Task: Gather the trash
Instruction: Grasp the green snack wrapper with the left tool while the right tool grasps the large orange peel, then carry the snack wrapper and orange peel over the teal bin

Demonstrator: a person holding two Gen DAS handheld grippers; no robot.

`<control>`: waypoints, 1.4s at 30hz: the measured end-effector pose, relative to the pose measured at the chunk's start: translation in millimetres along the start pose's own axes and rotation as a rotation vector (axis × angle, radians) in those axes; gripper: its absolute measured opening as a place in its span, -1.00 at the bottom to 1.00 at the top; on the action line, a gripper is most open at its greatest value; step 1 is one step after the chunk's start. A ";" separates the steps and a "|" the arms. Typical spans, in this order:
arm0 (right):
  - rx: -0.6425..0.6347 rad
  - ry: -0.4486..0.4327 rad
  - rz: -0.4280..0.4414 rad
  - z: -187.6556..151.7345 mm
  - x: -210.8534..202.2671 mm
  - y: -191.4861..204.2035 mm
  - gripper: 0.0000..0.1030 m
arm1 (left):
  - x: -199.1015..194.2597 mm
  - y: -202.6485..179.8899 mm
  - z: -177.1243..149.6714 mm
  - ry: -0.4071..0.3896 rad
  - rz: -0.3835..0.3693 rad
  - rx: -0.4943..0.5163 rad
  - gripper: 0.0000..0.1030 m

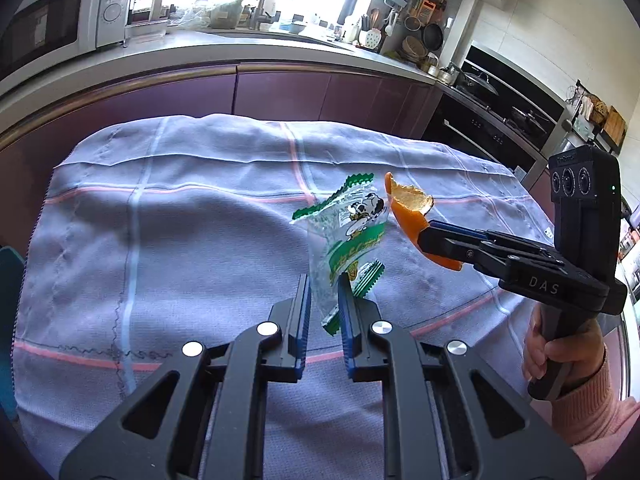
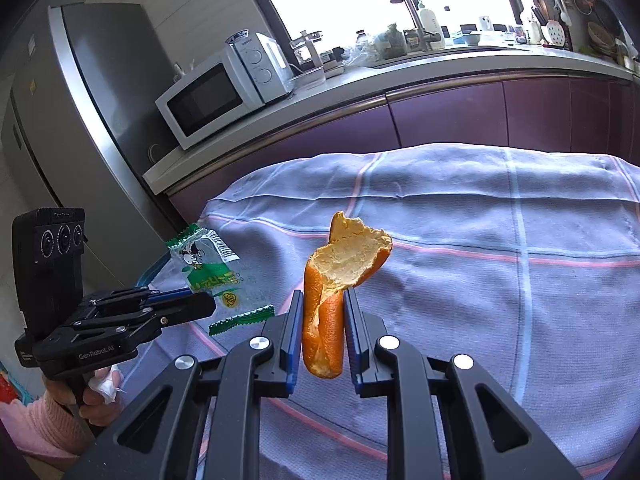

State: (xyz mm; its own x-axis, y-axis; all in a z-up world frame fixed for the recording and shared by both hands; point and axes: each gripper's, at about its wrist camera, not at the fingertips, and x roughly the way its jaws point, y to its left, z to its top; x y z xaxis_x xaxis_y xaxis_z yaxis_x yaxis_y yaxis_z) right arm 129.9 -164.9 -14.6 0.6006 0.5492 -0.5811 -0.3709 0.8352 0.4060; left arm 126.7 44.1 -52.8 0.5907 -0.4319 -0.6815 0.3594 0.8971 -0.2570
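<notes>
- The left gripper (image 1: 324,292) is clenched on a clear wrapper (image 1: 346,236) with green zigzag ends and a cartoon print; the wrapper stands up from between the pads, lifted off the cloth (image 1: 180,240).
- The right gripper (image 2: 322,308) is clenched on an orange peel (image 2: 332,292), rind outward and pale pith showing at the curled top; the peel hangs in the air above the cloth.
- In the left view the peel (image 1: 408,208) sits just right of the wrapper; whether the two touch is hard to tell.
- A hand (image 1: 560,352) in a pink sleeve (image 1: 600,412) grips the right handle.
- The lilac checked cloth covers the table; no other scraps show on it.
- Behind stand a purple-fronted counter (image 2: 440,112), a microwave (image 2: 208,100) and a fridge (image 2: 80,100).
</notes>
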 end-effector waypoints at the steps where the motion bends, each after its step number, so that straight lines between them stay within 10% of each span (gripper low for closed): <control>1: -0.005 0.002 0.007 -0.4 1.7 4.2 -0.65 | -3.3 3.5 -2.1 -0.003 0.008 -0.004 -0.73; 42: -0.218 0.122 0.222 -2.0 80.3 160.1 -0.65 | -132.1 127.2 -54.7 -0.128 0.209 -0.194 -0.73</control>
State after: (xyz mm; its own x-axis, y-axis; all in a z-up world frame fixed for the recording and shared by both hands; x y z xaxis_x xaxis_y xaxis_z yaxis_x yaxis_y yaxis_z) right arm 117.3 13.0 2.3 0.4040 0.7064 -0.5811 -0.6337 0.6743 0.3791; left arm 54.8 220.4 -32.9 0.7279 -0.2336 -0.6447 0.0834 0.9634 -0.2549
